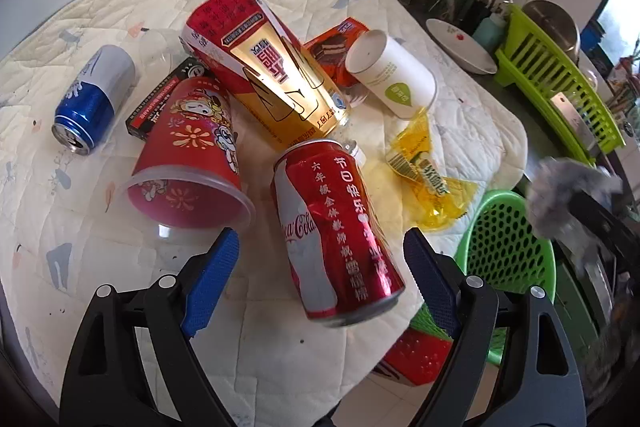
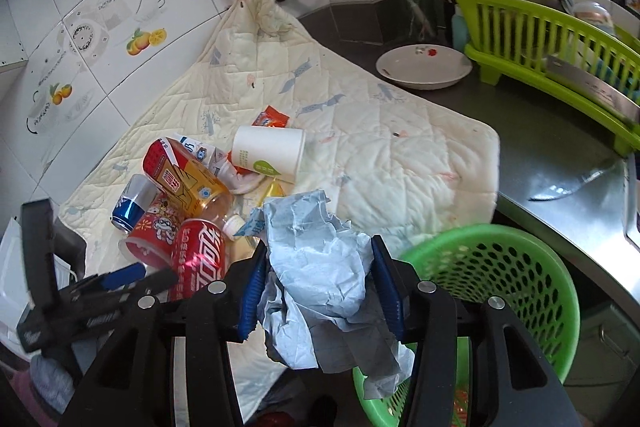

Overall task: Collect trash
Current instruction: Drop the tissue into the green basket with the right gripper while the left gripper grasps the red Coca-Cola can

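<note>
Crumpled pale blue paper (image 2: 320,291) is clamped between the jaws of the right gripper (image 2: 320,291), bulging above and hanging below the blue pads (image 2: 385,291); the grip is taken across the bulk of the wad, which I judge sensible for a soft item that would slip from a light pinch; the green perforated basket (image 2: 520,283) lies just beyond and to the right of those jaws, so the wad appears held ready for dropping in; some red matter shows through the basket's base, too indistinct to name

Left gripper (image 1: 320,259) has its jaws wide apart and holding nothing; the red cola can (image 1: 336,227) lies on its side between them and slightly ahead, its length running roughly along the fingers, touching neither pad so far as can be told; the wide stance suits the can's girth, and I judge this can the next item for collection

Remaining trash lies on a quilted cream cloth (image 1: 120,7) spread over the worktop (image 2: 540,155); ahead of the left jaws, a red paper cup (image 1: 188,155) on its side, a red-and-gold carton (image 1: 264,67), a white cup (image 1: 392,71), a yellow wrapper (image 1: 428,171); well to the left, a blue-and-white can (image 1: 92,99); items are heaped and touching, so lifting one may disturb its neighbours

Can surface is glossy, dented near the middle, with white Chinese lettering
</note>
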A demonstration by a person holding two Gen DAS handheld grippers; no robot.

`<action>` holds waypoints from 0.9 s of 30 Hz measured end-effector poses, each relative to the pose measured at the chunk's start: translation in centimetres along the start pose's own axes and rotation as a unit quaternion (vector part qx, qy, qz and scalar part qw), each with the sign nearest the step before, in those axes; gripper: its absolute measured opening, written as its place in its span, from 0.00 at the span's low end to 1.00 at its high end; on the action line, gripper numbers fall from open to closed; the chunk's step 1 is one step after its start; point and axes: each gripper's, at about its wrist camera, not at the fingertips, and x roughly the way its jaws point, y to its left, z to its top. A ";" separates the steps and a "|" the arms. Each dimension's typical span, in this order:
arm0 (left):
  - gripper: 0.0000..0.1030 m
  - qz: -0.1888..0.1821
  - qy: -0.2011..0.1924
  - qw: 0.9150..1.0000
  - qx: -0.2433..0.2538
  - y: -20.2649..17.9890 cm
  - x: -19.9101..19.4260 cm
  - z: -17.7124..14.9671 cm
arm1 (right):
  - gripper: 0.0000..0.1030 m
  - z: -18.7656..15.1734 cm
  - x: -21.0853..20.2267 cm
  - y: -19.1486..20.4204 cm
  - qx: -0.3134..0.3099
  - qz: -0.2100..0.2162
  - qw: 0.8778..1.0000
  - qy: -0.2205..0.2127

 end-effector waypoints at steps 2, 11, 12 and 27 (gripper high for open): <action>0.80 0.002 0.007 1.000 -0.005 -0.1 0.7 0.3 | 0.46 -0.6 -0.7 -0.4 0.002 -0.006 1.000 -0.001; 0.74 0.003 0.024 1.000 -0.015 -0.4 3.0 1.4 | 0.47 -4.0 -2.2 -3.6 0.027 -0.051 0.998 0.010; 0.70 0.002 0.027 1.000 -0.016 -0.3 3.3 1.4 | 0.48 -4.4 -2.3 -4.2 0.034 -0.057 0.998 0.013; 0.59 -0.012 0.022 1.000 0.003 0.0 3.1 0.8 | 0.61 -6.8 -0.5 -8.5 0.075 -0.112 0.990 0.043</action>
